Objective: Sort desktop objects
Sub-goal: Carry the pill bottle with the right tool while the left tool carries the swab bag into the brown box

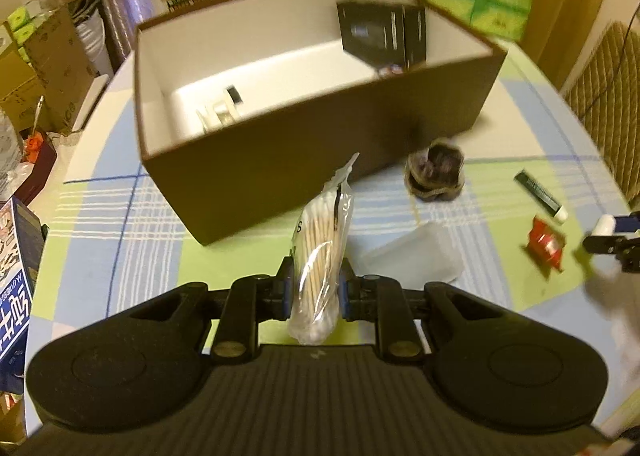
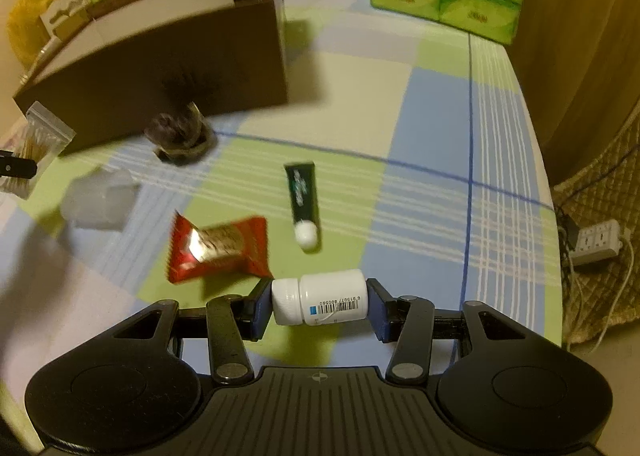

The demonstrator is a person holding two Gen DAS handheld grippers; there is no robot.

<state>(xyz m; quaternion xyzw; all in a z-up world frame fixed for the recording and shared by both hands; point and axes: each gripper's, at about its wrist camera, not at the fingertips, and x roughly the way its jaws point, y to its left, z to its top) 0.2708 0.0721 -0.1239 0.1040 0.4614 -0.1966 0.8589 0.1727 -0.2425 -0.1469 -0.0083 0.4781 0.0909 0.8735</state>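
Smooth cylindrical white plastic bottle [image 2: 320, 303]

Both wrist views close above table, facing brown box [image 1: 320, 128]; shared: box [image 2: 160, 68].

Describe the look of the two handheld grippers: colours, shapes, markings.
Both are matte black. The left gripper and right gripper each have a ribbed centre body, two round side lobes, linkage bars with brass-coloured pivot pins, and blue finger pads. A small crosshair mark sits on the right one's body. No sleeves or cables show.
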